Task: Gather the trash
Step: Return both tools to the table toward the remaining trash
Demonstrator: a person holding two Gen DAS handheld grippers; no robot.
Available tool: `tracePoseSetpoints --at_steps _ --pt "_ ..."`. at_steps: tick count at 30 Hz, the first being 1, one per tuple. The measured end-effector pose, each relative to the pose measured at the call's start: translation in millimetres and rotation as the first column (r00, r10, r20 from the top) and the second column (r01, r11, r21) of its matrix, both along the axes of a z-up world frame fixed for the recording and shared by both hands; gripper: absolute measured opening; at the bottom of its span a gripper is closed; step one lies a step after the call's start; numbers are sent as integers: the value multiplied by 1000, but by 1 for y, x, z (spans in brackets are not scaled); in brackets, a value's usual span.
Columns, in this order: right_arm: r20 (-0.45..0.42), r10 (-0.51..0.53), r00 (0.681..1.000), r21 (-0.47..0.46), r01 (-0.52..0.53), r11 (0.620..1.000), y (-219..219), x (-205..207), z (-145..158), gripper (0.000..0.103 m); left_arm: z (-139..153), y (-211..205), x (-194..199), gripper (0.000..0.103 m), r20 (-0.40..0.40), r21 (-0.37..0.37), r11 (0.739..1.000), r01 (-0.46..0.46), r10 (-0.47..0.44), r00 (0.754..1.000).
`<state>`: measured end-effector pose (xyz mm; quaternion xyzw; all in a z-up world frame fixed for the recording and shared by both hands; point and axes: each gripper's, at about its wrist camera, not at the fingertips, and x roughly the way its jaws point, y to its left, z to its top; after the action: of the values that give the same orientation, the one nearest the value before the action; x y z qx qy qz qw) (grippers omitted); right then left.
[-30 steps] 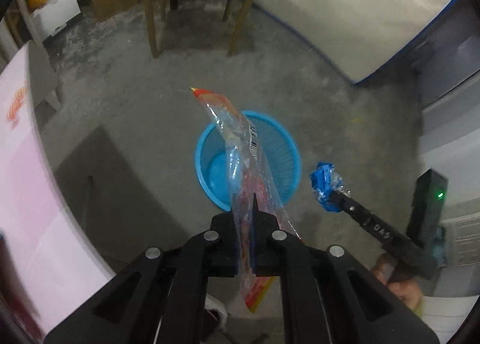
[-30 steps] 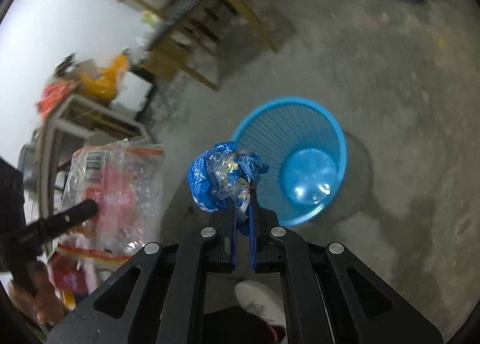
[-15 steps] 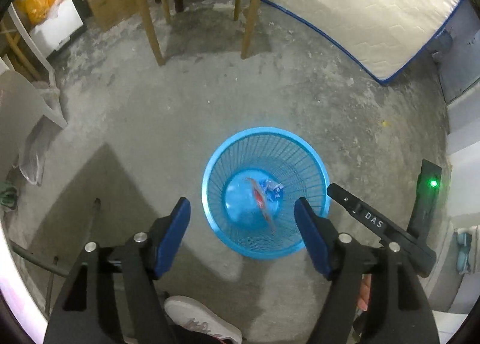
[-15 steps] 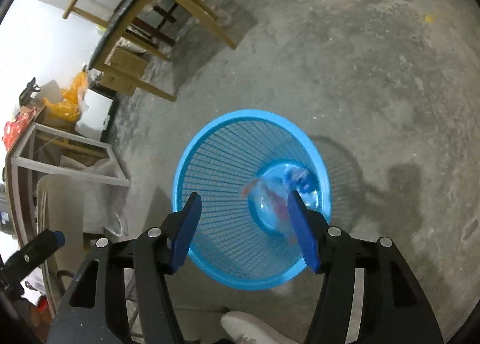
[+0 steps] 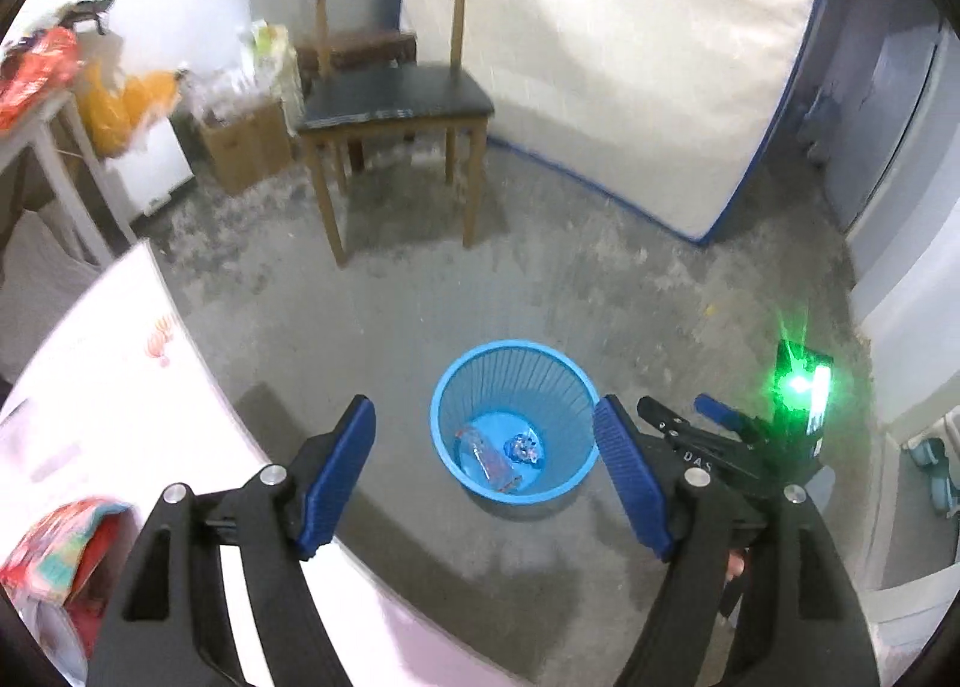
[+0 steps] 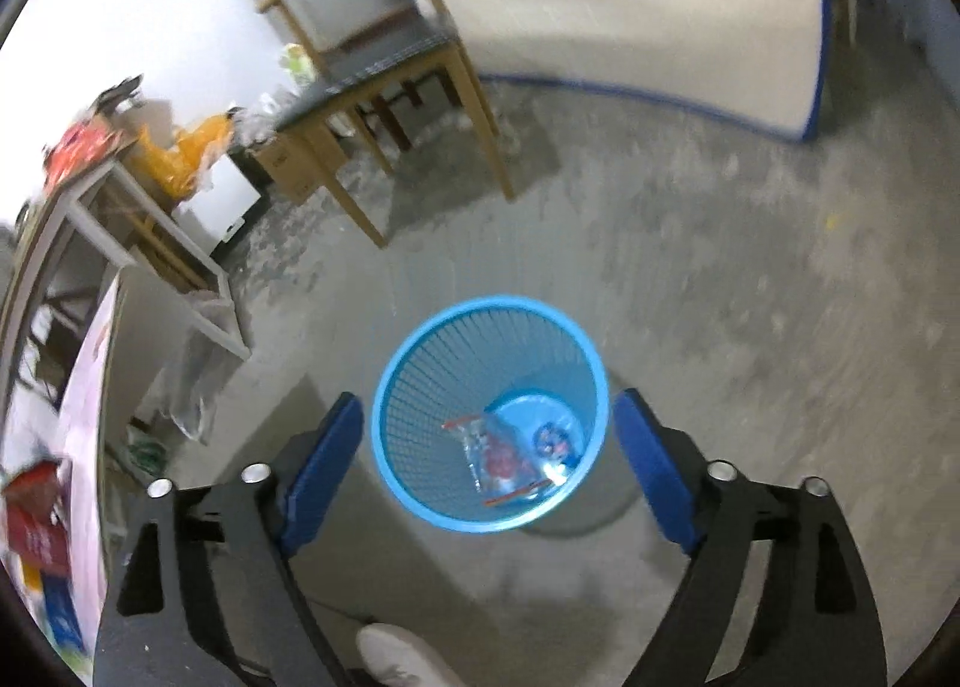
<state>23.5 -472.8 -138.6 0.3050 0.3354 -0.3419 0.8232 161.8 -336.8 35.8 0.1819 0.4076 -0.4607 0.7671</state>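
Two pieces of trash lie at the bottom of a blue mesh wastebasket (image 6: pixel 420 387) on the concrete floor, lower centre of the frame: a clear snack wrapper with red print (image 6: pixel 501 462) and a crumpled blue wrapper (image 6: pixel 555 438). Above it, the left hand-held gripper (image 5: pixel 486 477) and the right hand-held gripper (image 6: pixel 487 465) are both opening their blue-padded jaws, nothing between them. The letters "DAS" show on the right tool in the left view. One wooden chair (image 5: pixel 390 99) stands in the upper frame.
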Motion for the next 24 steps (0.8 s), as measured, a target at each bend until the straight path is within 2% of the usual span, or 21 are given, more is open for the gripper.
tracePoseSetpoints --at_steps 3,7,10,13,15,17,20,22,24 --pt "-54 30 998 -89 -34 995 28 2 30 95 23 49 -16 78 1 -43 999 0 0 1000" --pt "-106 70 992 -190 -90 978 73 11 67 95 38 121 -32 86 -6 -81 996 -36 35 999" --pt "-117 118 986 -233 -143 962 107 19 85 95 46 184 -39 96 -30 -151 982 -113 110 993" --pt "-100 235 967 -232 -252 940 150 33 103 95 48 246 -41 98 -40 -214 950 -229 226 973" --pt "-98 305 947 -241 -320 916 176 43 111 95 45 291 -41 98 -58 -238 913 -330 326 944" --pt "-103 356 929 -290 -371 882 203 51 118 95 37 331 -39 98 -99 -249 872 -421 410 907" --pt "-109 435 894 -390 -441 808 246 63 131 95 24 378 -38 98 -128 -268 802 -534 520 845" --pt "-92 492 866 -420 -482 769 267 72 134 95 15 410 -36 98 -146 -256 753 -607 590 794" --pt "-68 563 823 -425 -535 730 290 81 132 95 5 430 -34 98 -159 -239 717 -655 636 755"
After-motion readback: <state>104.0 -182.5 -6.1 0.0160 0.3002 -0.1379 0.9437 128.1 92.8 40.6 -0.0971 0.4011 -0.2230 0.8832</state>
